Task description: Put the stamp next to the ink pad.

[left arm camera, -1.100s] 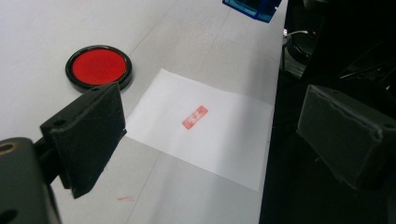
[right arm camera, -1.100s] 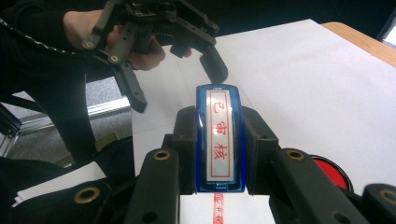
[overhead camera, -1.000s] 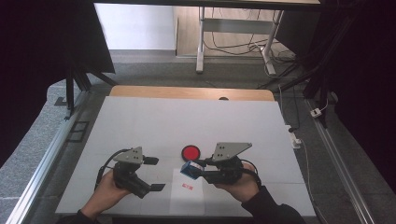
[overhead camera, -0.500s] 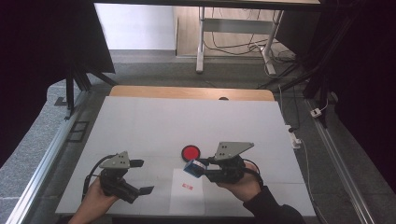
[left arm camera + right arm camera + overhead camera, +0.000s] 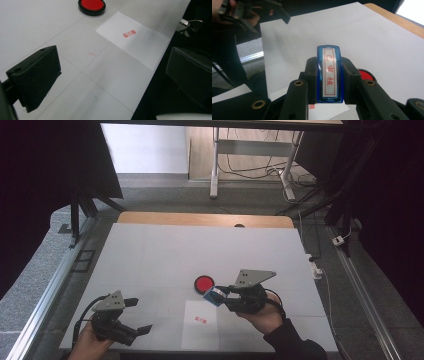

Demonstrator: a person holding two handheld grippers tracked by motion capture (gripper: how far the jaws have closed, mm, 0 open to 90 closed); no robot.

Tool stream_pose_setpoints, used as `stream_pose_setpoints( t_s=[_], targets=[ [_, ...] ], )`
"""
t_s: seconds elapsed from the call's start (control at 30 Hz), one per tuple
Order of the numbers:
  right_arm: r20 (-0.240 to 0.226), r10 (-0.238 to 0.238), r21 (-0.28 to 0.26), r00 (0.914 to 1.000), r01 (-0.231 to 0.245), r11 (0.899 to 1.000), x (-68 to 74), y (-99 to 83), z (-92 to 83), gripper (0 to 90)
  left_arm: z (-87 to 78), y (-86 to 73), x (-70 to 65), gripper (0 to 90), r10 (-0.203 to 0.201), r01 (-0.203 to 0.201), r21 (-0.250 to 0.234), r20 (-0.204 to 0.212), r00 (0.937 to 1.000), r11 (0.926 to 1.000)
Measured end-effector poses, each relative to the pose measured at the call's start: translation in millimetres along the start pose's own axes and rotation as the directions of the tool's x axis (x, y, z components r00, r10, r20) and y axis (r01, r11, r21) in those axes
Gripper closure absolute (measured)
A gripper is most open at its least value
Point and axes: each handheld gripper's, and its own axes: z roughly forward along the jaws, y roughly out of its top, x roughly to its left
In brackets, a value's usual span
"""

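Above the bench (image 5: 150,250), our right gripper (image 5: 223,294) clamps the blue stamp (image 5: 329,72) just beside the red ink pad (image 5: 204,283), the paper sheet (image 5: 200,332) already bears one red imprint (image 5: 129,33), and our left gripper (image 5: 136,316) hangs released, so stamping looks done.

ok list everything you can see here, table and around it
table: 1, white top with a wooden far edge, centre
ink pad: 1, red in a black rim, on the table left of the right gripper
paper sheet: 1, white with a small red stamp mark, near edge
stamp: 1, blue with a red-lettered label, between the right gripper's jaws
desk frame: 1, grey, beyond the table
right gripper: 1, black, shut on the stamp
left gripper: 1, black, open, near left corner
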Motion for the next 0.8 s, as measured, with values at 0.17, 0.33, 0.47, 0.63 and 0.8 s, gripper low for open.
stream_pose_setpoints(
  t_s=[0.17, 0.33, 0.47, 0.63, 0.8],
  targets=[
    [0.025, 0.012, 0.003, 0.9996, -0.012, 1.000, -4.6, -2.4, -2.8, 71.2, -7.6, -8.2, 1.2, 0.0, -0.033, 0.033, -0.007, -0.020, 0.9993, 0.9994],
    [0.055, 0.020, 0.010, 0.9983, -0.020, 1.000, -9.6, -4.6, -5.4, 71.2, -14.5, -13.6, 2.2, 0.0, -0.068, 0.066, -0.026, -0.049, 0.9965, 0.9975],
    [0.081, 0.028, 0.014, 0.9963, -0.030, 0.999, -14.4, -7.0, -7.9, 71.2, -19.8, -16.3, 3.0, 0.0, -0.078, 0.076, -0.039, -0.071, 0.9944, 0.9964],
    [0.120, 0.040, 0.028, 0.9920, -0.043, 0.999, -21.1, -10.7, -11.0, 71.2, -24.0, -18.1, 2.5, 0.0, -0.089, 0.087, -0.025, -0.108, 0.9902, 0.9959],
    [0.161, 0.056, 0.048, 0.9853, -0.065, 0.997, -29.4, -15.5, -14.2, 71.1, -27.0, -19.8, 2.4, 0.0, -0.085, 0.084, -0.012, -0.139, 0.9866, 0.9964]
  ],
)
